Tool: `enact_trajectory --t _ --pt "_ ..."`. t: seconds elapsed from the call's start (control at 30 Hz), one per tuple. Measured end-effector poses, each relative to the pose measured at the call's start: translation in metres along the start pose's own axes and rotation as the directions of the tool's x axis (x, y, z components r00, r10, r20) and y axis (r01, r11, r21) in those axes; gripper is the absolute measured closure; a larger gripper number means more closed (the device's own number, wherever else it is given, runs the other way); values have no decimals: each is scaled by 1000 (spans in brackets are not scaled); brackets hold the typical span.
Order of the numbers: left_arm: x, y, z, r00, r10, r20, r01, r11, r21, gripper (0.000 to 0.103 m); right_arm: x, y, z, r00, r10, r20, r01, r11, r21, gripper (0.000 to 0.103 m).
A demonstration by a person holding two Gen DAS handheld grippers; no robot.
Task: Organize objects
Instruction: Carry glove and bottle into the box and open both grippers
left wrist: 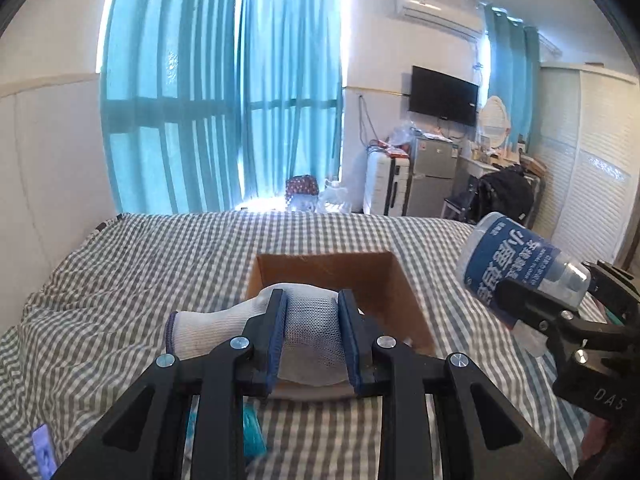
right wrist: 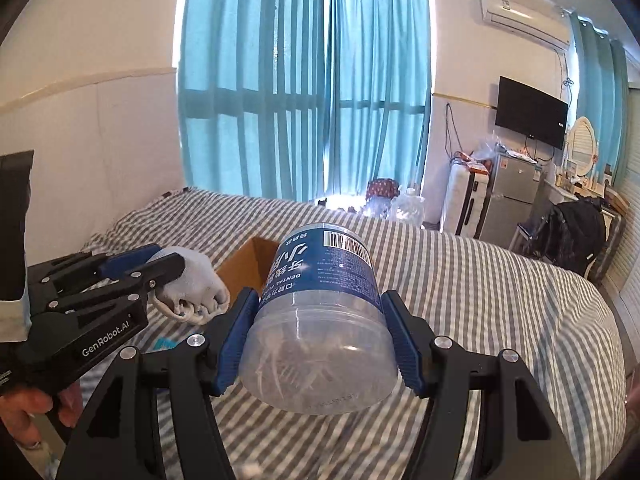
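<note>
My left gripper (left wrist: pixel 311 300) is shut on a white knit glove (left wrist: pixel 308 324) and holds it above the near edge of an open cardboard box (left wrist: pixel 384 280) on the checked bed. In the right wrist view the left gripper (right wrist: pixel 160 260) holds the glove (right wrist: pixel 192 288) next to the box (right wrist: pixel 248 264). My right gripper (right wrist: pixel 320 304) is shut on a clear plastic jar with a blue label (right wrist: pixel 324 316), held tilted in the air to the right of the box. The jar (left wrist: pixel 516 264) and the right gripper (left wrist: pixel 552 292) also show in the left wrist view.
The bed with its grey checked sheet (left wrist: pixel 160 264) fills the foreground. A teal packet (left wrist: pixel 252 432) lies on the sheet below my left gripper. Beyond the bed stand teal curtains (left wrist: pixel 224 100), a suitcase (left wrist: pixel 384 184), a small fridge (left wrist: pixel 432 176) and a white wardrobe (left wrist: pixel 592 160).
</note>
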State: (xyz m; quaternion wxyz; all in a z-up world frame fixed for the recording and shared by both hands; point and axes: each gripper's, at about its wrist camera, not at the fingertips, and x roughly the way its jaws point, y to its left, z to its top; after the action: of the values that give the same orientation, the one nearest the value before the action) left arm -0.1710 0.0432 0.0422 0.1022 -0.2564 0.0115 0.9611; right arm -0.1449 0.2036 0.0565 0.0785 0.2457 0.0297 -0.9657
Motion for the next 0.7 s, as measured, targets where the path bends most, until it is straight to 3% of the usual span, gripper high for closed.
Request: enact_trajectory --t 0.3,0.43,0.6,0.7 --pt "86 30 22 999 32 -34 -33 999 -33 77 98 -21 28 1000 13 -23 -13 1000 6 40" --pt "126 33 12 997 21 -73 -23 999 -32 77 152 -20 23 996 29 -87 -28 1000 5 40" --pt "160 7 -13 993 3 -115 9 995 102 77 200 -12 -6 986 20 -167 -26 999 -31 40" --pt "164 -3 -21 991 -15 -132 32 991 132 76 204 -15 -20 986 6 -168 -11 999 -30 40"
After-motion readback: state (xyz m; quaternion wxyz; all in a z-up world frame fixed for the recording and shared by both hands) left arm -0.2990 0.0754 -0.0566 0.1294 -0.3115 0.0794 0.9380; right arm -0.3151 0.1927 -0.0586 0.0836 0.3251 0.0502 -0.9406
